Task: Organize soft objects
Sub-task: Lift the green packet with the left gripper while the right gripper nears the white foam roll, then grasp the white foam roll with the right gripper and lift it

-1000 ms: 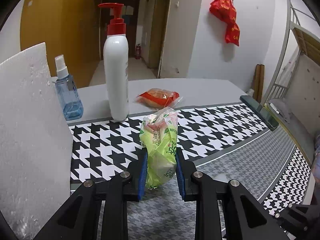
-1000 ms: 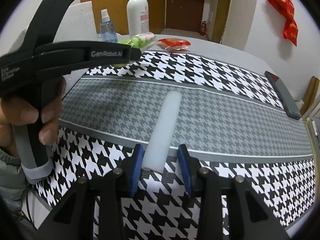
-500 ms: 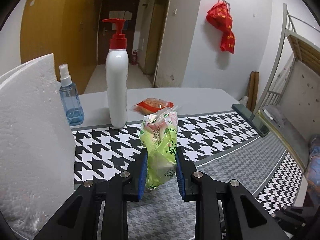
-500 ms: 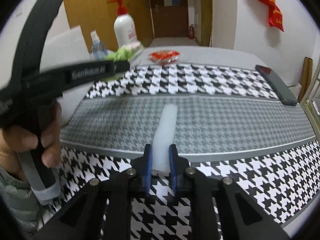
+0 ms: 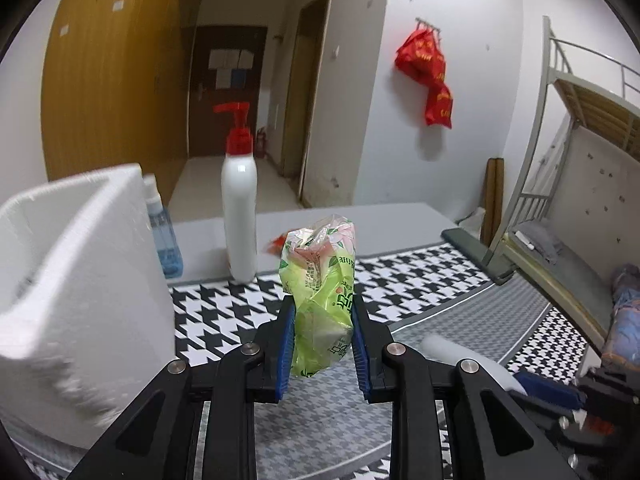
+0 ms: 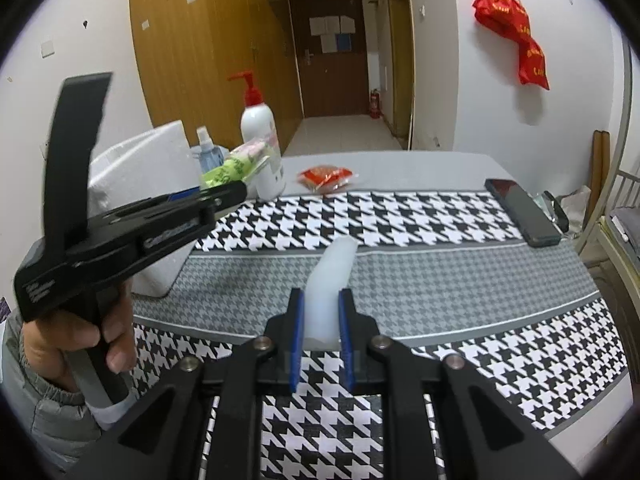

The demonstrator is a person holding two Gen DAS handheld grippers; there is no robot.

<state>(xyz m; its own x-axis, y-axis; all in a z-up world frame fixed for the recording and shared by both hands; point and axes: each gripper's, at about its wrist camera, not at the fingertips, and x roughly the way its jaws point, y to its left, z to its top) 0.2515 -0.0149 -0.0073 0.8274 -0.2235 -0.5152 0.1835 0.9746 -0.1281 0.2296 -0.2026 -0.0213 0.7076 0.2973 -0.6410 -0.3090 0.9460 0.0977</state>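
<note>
Foam box (image 5: 80,264) stands just left of the left tool (image 5: 322,344) pinching the green packet (image 5: 320,292), nearer than the right tool (image 6: 322,336) pinching the foam roll (image 6: 330,280)

White pump bottle (image 5: 239,216) beside blue spray bottle (image 5: 164,236); phone (image 6: 522,211) on houndstooth cloth (image 6: 420,272).

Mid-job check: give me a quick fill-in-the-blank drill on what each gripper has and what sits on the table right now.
1. The left gripper is shut on a crinkled ____ packet.
2. The right gripper clamps a white foam ____.
3. The pump bottle has a ____ pump head.
4. The dark phone lies at the cloth's ____ edge in the right wrist view.

Missing words: green; roll; red; right
</note>
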